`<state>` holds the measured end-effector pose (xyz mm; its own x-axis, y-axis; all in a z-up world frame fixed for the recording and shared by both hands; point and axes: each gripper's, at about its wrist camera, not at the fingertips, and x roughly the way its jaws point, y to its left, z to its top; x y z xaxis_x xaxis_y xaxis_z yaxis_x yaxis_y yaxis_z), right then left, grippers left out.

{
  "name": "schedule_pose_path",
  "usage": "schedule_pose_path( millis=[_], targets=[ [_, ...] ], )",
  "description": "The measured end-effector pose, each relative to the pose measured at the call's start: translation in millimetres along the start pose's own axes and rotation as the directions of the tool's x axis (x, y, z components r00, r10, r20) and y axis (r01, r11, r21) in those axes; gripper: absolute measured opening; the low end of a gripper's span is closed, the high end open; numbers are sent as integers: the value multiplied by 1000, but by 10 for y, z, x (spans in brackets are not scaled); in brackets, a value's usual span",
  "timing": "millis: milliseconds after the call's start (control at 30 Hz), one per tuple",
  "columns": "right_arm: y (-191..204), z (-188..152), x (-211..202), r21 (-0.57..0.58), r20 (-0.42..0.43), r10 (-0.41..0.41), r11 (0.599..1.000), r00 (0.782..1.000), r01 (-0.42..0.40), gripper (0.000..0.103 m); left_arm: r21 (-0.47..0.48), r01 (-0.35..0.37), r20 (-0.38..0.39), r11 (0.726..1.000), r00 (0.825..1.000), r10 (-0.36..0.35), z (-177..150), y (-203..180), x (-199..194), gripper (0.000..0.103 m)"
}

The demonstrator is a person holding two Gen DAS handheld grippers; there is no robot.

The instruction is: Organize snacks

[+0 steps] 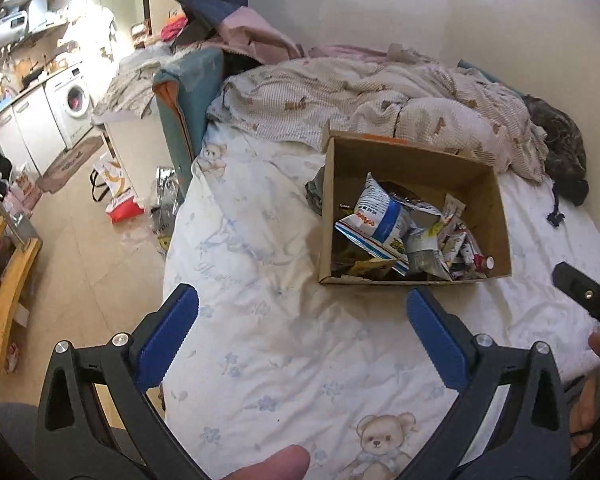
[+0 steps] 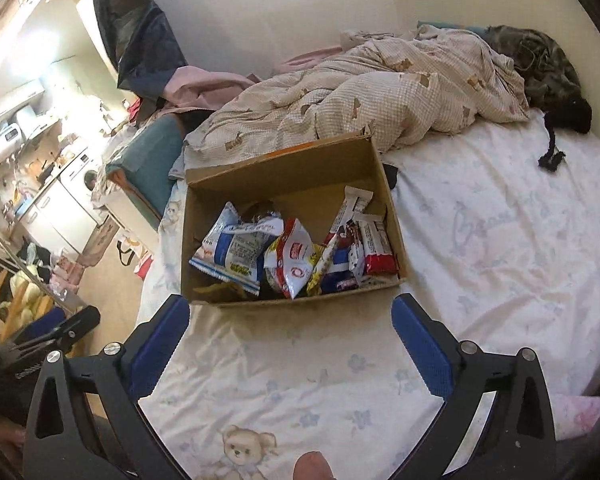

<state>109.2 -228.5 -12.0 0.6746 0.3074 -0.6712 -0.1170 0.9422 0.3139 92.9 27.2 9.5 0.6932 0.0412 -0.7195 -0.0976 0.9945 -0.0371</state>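
Left tongs [image 1: 302, 314] and right tongs [image 2: 290, 326] (both spread wide, holding nothing) hover over the bed [image 2: 500, 248] before the cardboard box [image 2: 284, 168] of snack packets [image 2: 296, 258]. Likely risk: slick, overlapping wrappers slipping from a shallow pinch.

Bare sheet [image 2: 292, 360] before box [image 2: 296, 172]

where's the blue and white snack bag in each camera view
Left wrist: the blue and white snack bag lies right of centre, at the left of the heap in the cardboard box.
Right wrist: the bag lies left of centre, at the box's left side.
Shared landmark: the checked bear-print quilt behind the box.
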Motion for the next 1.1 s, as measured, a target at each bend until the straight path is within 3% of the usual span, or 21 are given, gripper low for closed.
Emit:
schedule_pose_path(
  millis=[167,367,667,1100],
  targets=[
    [92,-103,-129,-67,49,-35,997,998,38,103,-14,25,56,1000,998,-24,-64,-23,-152,103],
    [56,-149,-239,-47,117,-71,996,991,77,103,63,19,133,998,991,-27,-104,-232,-232,103],
    [131,-179,-84,-76,95,-85,993,992,92,103,6,44,65,999,997,-44,-96,-215,-39,103],
    [206,-194,-1,-108,91,-99,988,991,108,103,-4,56,65,998,996,-56,-120,-208,-62,103]
  ],
)
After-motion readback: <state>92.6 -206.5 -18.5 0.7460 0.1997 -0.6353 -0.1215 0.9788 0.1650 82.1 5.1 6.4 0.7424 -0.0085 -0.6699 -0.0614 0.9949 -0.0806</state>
